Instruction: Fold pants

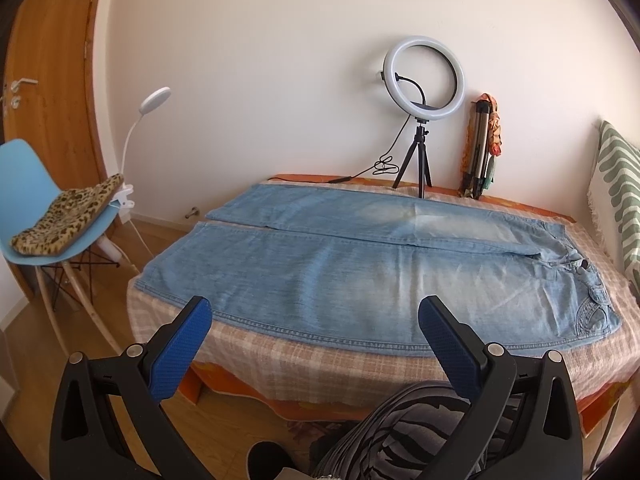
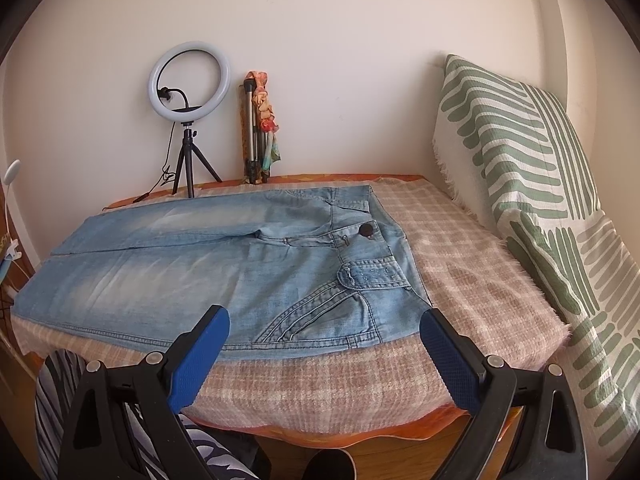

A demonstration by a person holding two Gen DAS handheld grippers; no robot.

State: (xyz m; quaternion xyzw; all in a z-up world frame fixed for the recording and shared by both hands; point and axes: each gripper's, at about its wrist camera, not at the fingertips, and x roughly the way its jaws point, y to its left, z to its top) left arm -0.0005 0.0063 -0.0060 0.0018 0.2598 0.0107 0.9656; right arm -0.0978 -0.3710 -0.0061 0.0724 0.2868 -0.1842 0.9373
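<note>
Blue textured pads are lining both claws: the left gripper point(image 1: 316, 320) is hanging with its fingers spread wide apart and gripping nothing, just short of the near edge of the bed, and the right gripper point(image 2: 326, 330) is doing the same, its fingers likewise parted and empty. Below them, zebra-striped fabric point(image 1: 404, 432) on the person's legs is showing at the bottom of both views. Just beyond the fingertips, the light blue jeans point(image 1: 360, 272) are lying flat and spread out on a checked pink blanket point(image 2: 460, 264), with the waistband and dark button point(image 2: 367, 230) toward the right and the two legs stretching side by side to the left. Farther back, a ring light point(image 1: 424, 80) on a small black tripod is standing near the wall beside a folded tripod point(image 1: 478, 148). A green-and-white striped cushion point(image 2: 520, 168) is leaning at the right end, and a blue chair point(image 1: 32, 184) carrying a leopard-print pad point(image 1: 68, 220) is standing off to the left.
</note>
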